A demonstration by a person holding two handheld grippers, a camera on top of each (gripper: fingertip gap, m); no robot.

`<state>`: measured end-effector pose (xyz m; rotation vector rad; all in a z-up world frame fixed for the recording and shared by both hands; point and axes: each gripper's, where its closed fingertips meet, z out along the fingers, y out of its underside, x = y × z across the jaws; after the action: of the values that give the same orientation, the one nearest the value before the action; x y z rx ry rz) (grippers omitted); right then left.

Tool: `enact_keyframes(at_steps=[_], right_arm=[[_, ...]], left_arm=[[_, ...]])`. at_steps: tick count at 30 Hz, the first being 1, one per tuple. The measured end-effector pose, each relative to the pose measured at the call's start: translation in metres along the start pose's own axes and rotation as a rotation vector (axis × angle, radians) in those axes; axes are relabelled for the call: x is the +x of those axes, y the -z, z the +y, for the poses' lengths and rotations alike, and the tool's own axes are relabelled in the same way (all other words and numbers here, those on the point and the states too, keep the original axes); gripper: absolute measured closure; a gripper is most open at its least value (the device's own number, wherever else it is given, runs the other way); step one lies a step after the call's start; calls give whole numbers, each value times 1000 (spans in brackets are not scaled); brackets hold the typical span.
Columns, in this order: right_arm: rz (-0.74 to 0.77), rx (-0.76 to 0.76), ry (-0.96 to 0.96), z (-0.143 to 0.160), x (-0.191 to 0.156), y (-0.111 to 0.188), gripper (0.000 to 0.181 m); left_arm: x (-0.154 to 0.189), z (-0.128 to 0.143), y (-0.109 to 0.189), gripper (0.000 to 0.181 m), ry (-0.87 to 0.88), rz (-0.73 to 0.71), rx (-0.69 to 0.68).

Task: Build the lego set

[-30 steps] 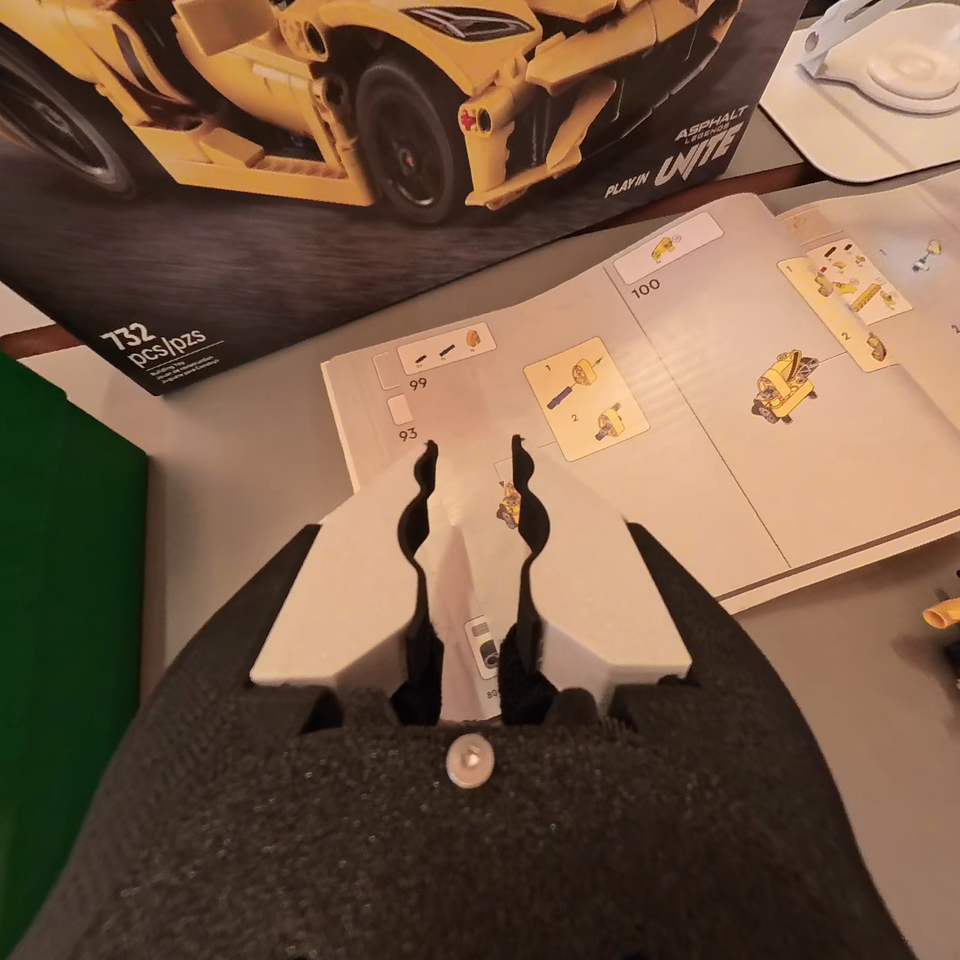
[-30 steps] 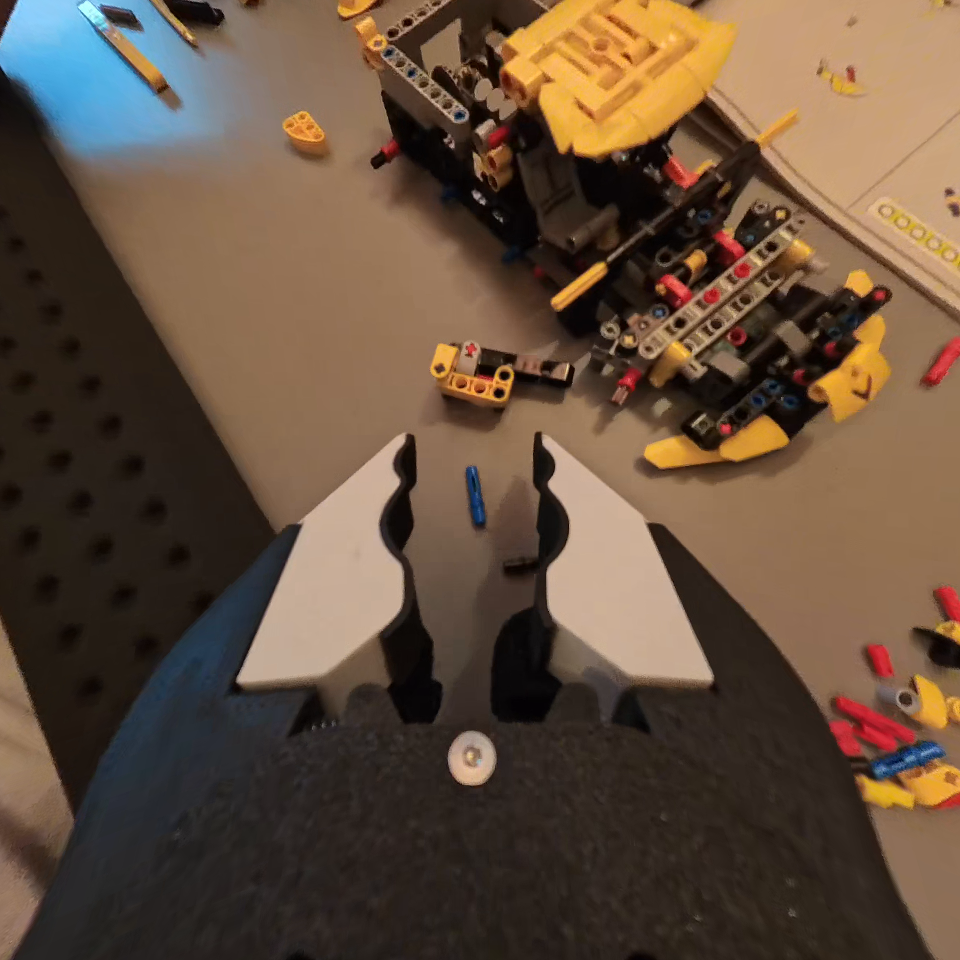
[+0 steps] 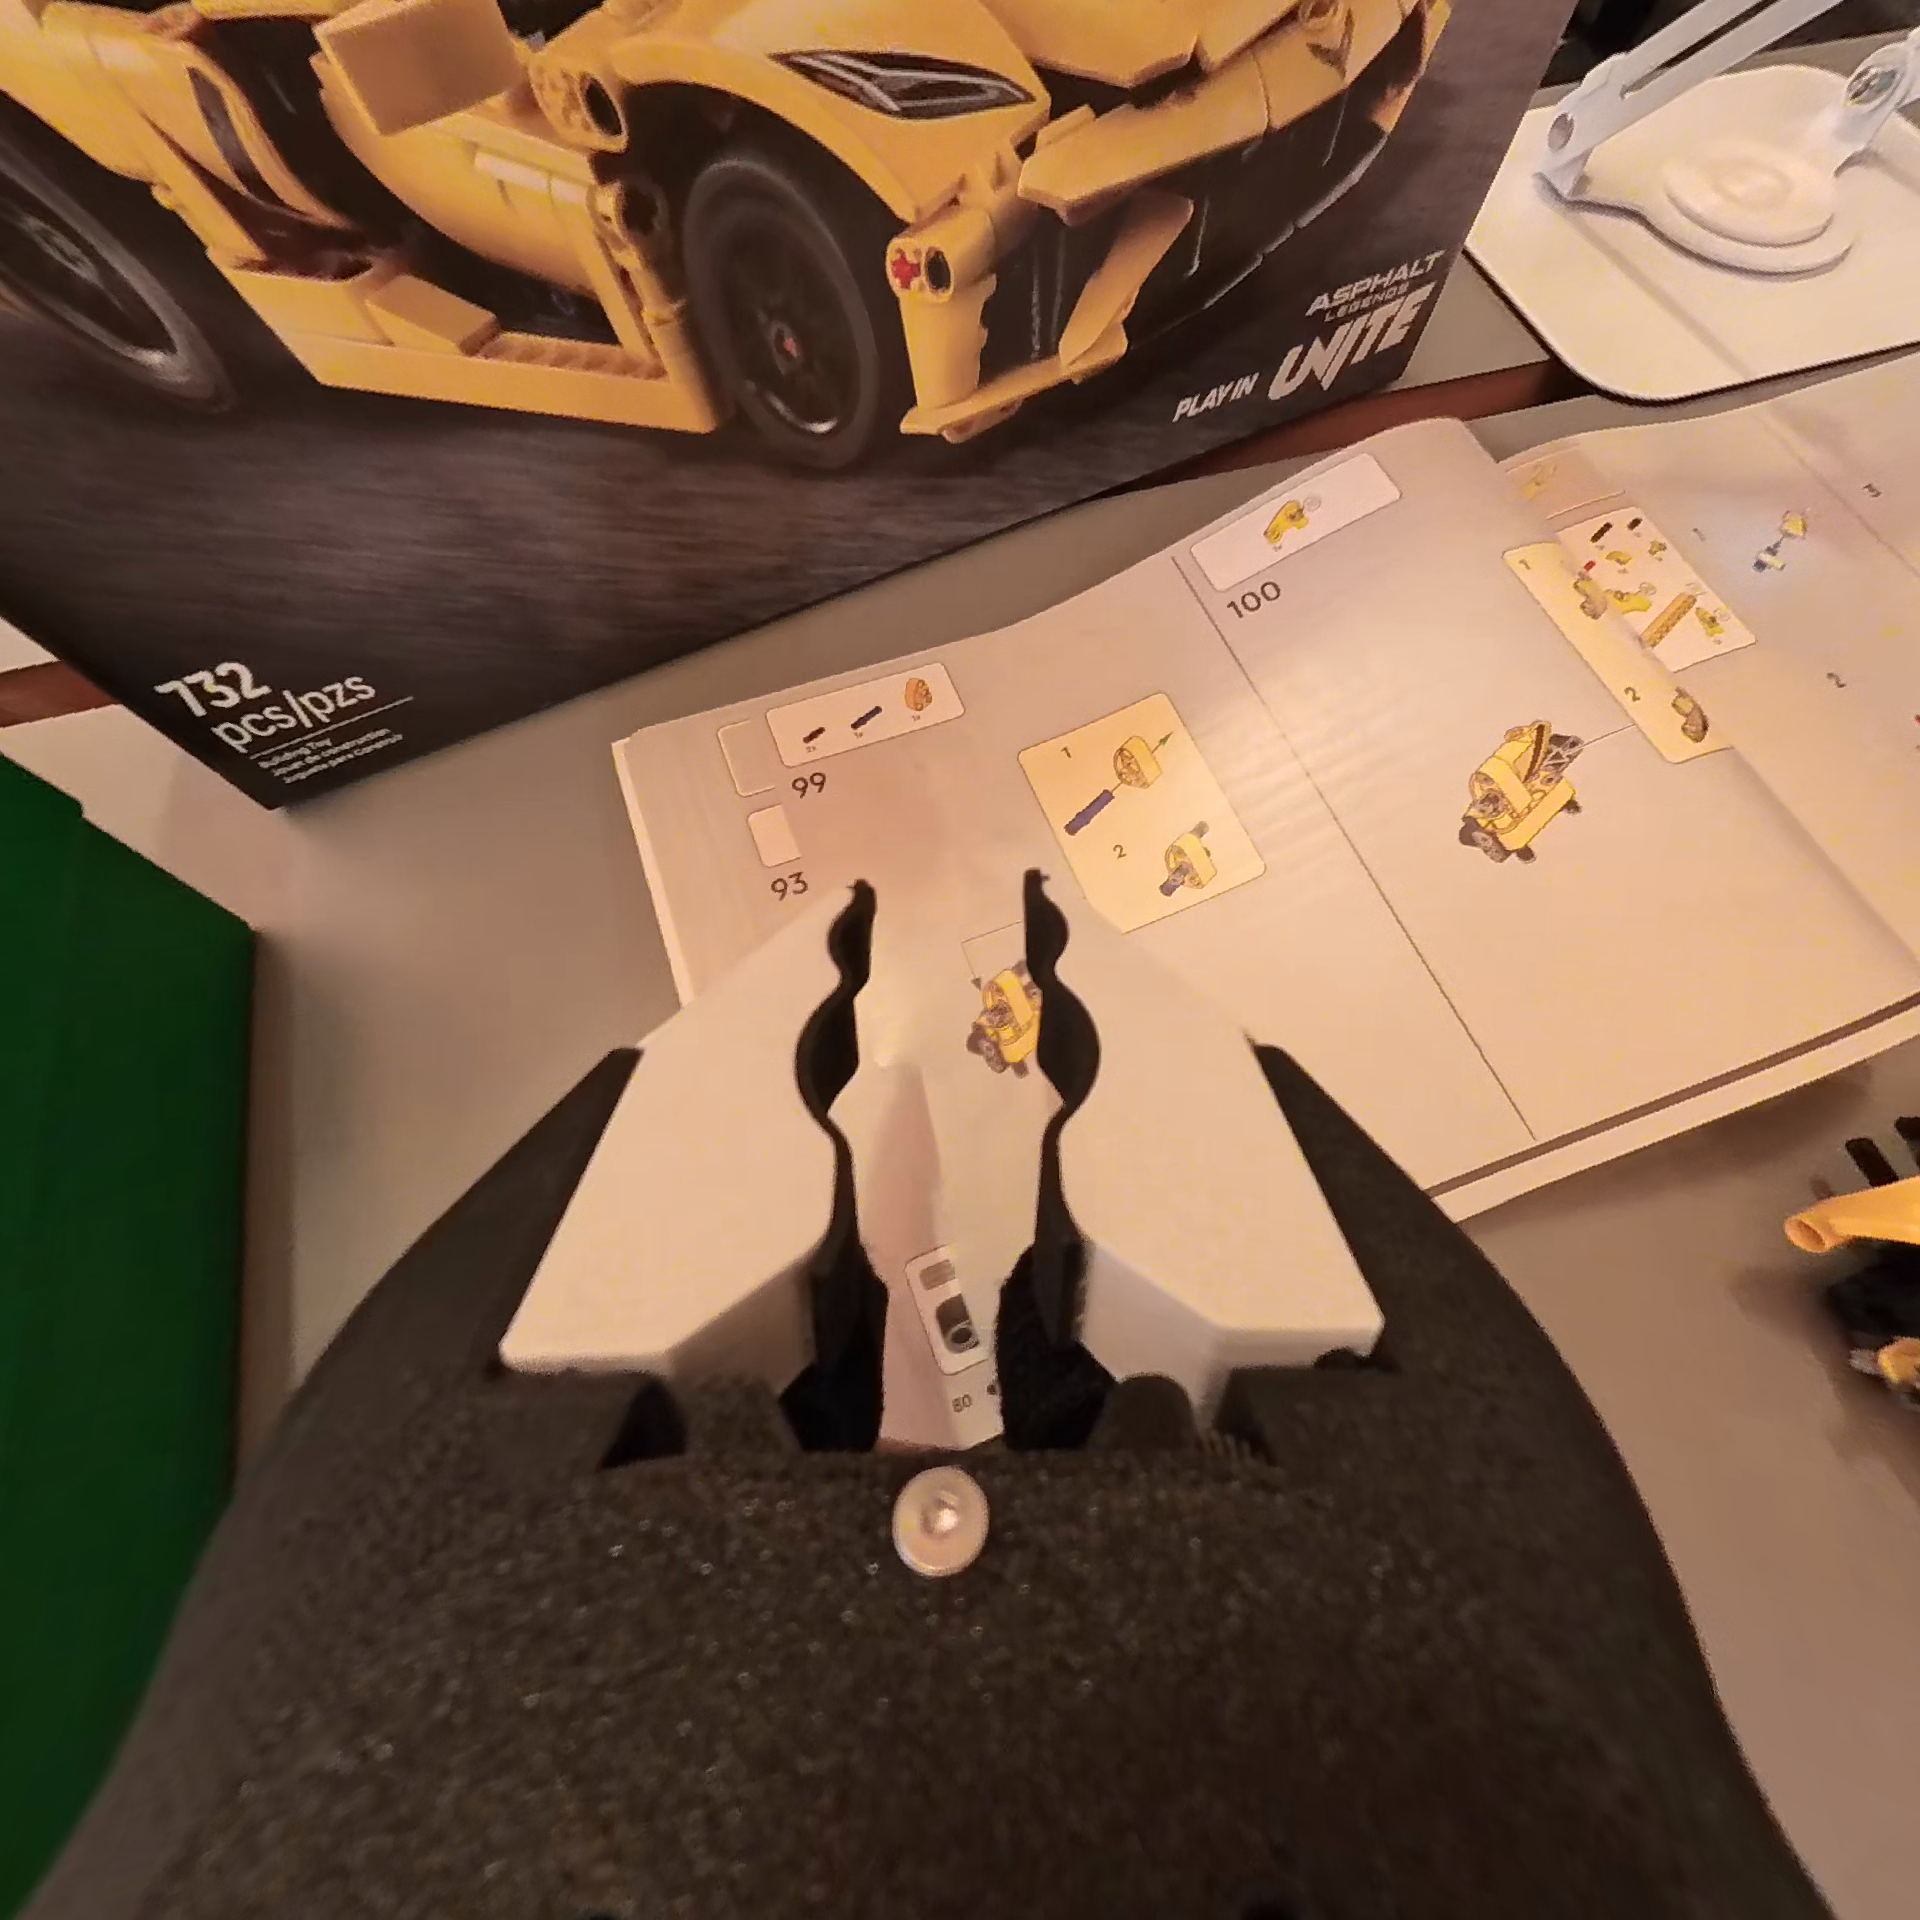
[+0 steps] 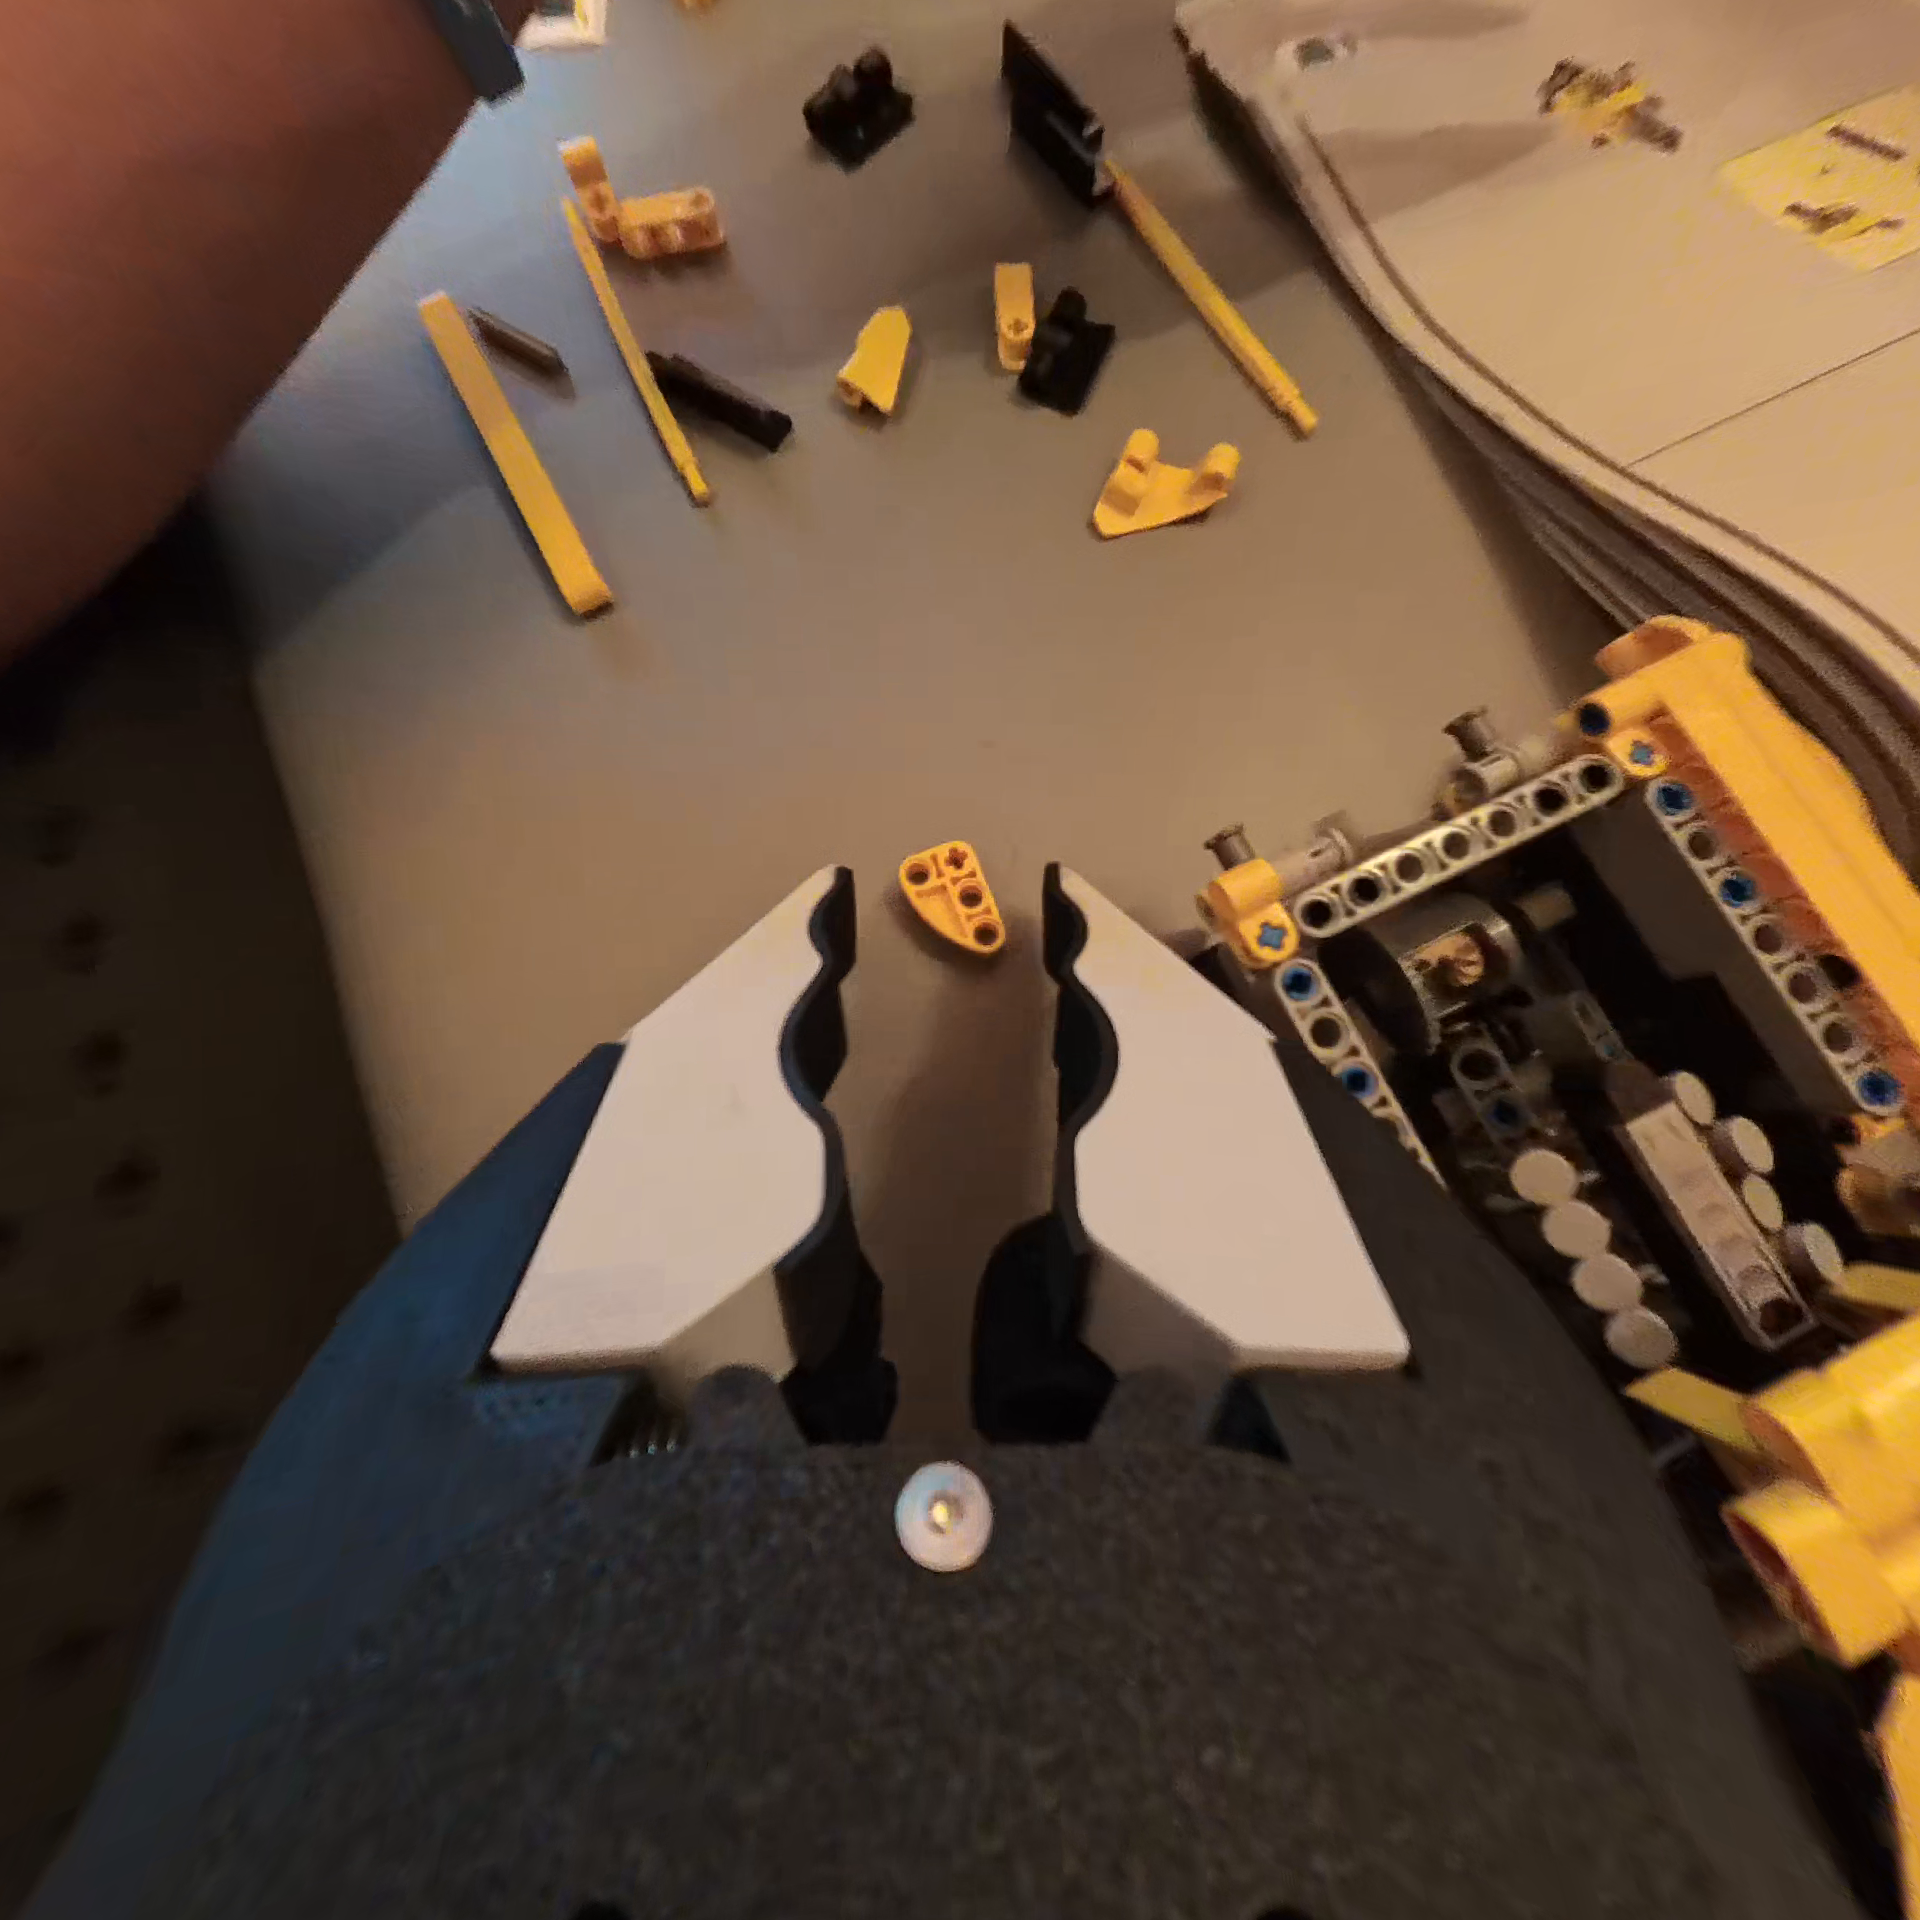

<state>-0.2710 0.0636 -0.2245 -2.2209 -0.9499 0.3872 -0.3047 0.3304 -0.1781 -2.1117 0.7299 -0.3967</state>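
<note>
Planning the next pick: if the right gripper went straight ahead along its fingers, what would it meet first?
Most likely the small yellow holed piece, lying on the table just beyond the open right gripper and between its tips. Height above the table is unclear, so it might pass over it.

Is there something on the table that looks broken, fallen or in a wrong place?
Nothing stands out. Loose yellow and black parts lie scattered on the table, normal mid-build. The small yellow holed piece lies flat just ahead of the open right tongs; the instruction booklet lies open.
</note>
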Motion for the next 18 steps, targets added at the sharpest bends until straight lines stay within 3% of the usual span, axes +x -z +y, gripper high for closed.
enact_keyframes(at_steps=[4, 6, 8, 11, 13, 16, 18], right_arm=[[8, -51, 72, 9, 0, -4, 167], [63, -55, 133, 8, 9, 3, 167], [151, 67, 188, -15, 25, 27, 168], [323, 260, 274, -56, 62, 83, 168], [425, 351, 350, -72, 90, 113, 168], [525, 407, 428, -75, 125, 125, 168], [572, 377, 505, -67, 132, 116, 168]], left_arm=[[2, 0, 1, 152, -2, 12, -5], [12, -4, 4, 152, 16, 70, 17], [38, -13, 11, 152, 90, 251, 51], [100, -26, 45, 152, 233, 729, 74], [126, -41, 71, 152, 269, 948, 141], [164, -45, 103, 153, 218, 1193, 149], [182, -38, 107, 151, 152, 1241, 125]])
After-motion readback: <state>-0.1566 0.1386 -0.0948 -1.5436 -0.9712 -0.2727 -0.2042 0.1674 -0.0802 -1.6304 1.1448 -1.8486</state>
